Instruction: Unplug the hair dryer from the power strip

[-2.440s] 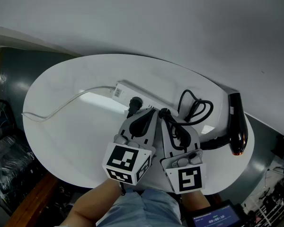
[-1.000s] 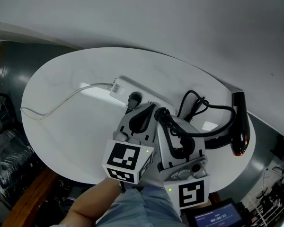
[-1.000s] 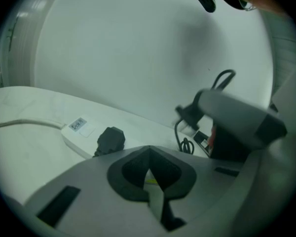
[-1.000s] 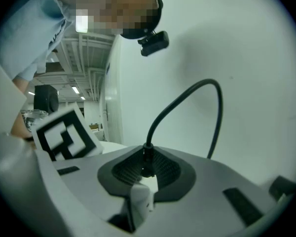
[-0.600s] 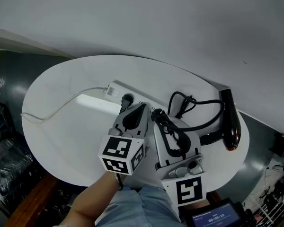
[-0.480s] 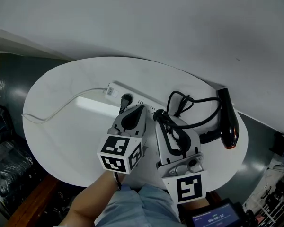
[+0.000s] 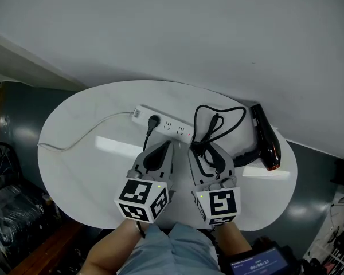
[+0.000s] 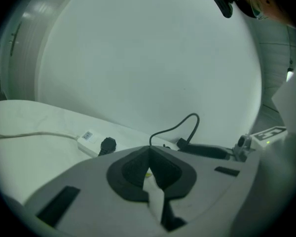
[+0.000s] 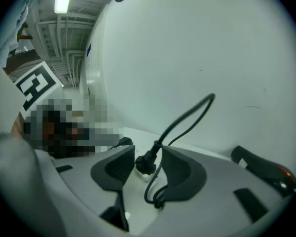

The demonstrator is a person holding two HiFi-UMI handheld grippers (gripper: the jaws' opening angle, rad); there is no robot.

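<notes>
"How many of everything do you make out?"

"One hair dryer (image 7: 265, 142), black with a reddish patch at one end. One white power strip (image 7: 172, 126). Two black plugs and two grippers, each with its marker cube."

"Where's the dryer's plug?"

"The hair dryer's plug (image 9: 144, 163) sits between the pads (image 9: 117, 168) of the right gripper (image 9: 148, 154). Its black cord (image 7: 218, 122) loops over the table to the dryer. Those jaws have just been opening. They stand apart with a gap on either side of the plug, so neither pad presses on it. A bit of white shows just under the plug, and I can't tell whether the plug touches the strip's end."

"And the dryer?"

"It lies on its side near the table's right edge, close to the wall and apart from the right gripper."

"The other plug?"

"The second plug (image 7: 153, 121) is seated in the strip toward the end where the strip's white cord (image 8: 39, 134) leaves. The left gripper (image 8: 149, 149) points that way from nearby. Its jaws meet at the tips with nothing between them."

"The surroundings?"

"A white oval table (image 7: 92, 176) carries all of it, and the white cord trails off to its left edge. Behind it is a pale wall (image 7: 189, 33), and around it a dark floor (image 7: 20, 113)."
</notes>
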